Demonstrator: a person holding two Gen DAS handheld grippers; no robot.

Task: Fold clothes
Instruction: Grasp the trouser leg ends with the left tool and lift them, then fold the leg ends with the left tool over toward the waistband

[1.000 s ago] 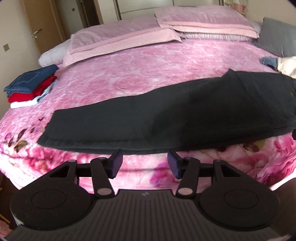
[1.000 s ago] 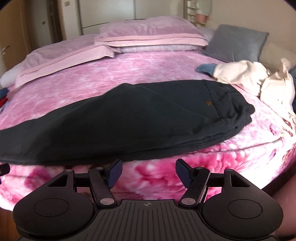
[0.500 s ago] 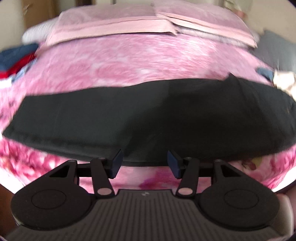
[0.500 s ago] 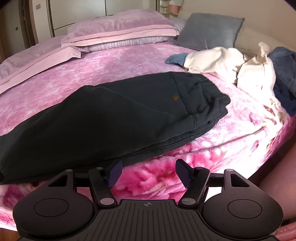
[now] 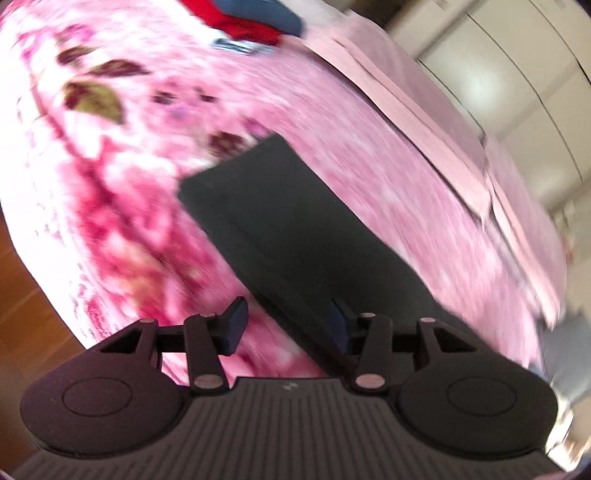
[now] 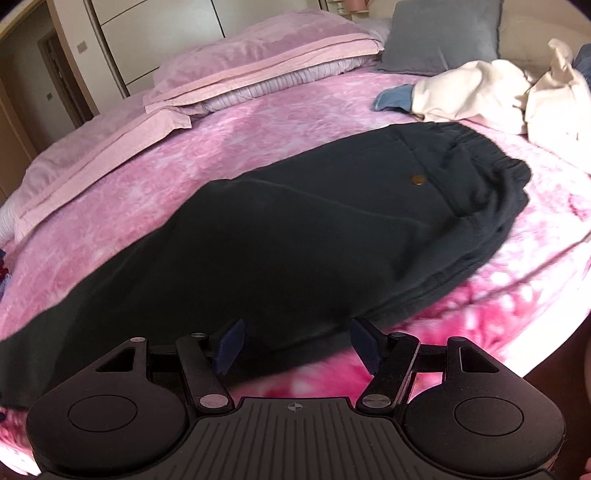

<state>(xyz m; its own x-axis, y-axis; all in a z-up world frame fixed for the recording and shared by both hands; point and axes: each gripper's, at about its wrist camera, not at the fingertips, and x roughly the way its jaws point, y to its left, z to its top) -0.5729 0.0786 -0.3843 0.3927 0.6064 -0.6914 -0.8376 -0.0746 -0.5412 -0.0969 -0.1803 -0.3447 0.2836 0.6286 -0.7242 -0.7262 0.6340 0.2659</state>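
Black trousers (image 5: 295, 229), leg end, run from frame centre to lower right on pink floral bedspread (image 5: 122, 192) in the blurred left wrist view; left gripper (image 5: 286, 326) wide, holding nothing, at their edge. Right wrist view: trousers (image 6: 295, 236) flat across centre, waistband upper right, 1 cream garment (image 6: 476, 92) beyond; right gripper (image 6: 295, 343) wide, empty, bottom centre.

Bright daylight, heavy left-view motion blur, fisheye-warped edges.

Support: bed with pink floral plush blanket (image 6: 295, 110), filling most of both views.
Centre: dark folded trousers with elastic waistband (image 6: 295, 229), lying flat, waist toward right of frame.
Top: pink pillows (image 6: 258, 62); grey cushion (image 6: 439, 37).
Upper right: crumpled cream garments (image 6: 480, 92).
Left wrist view, top: red and blue folded clothes (image 5: 255, 18), blurred.
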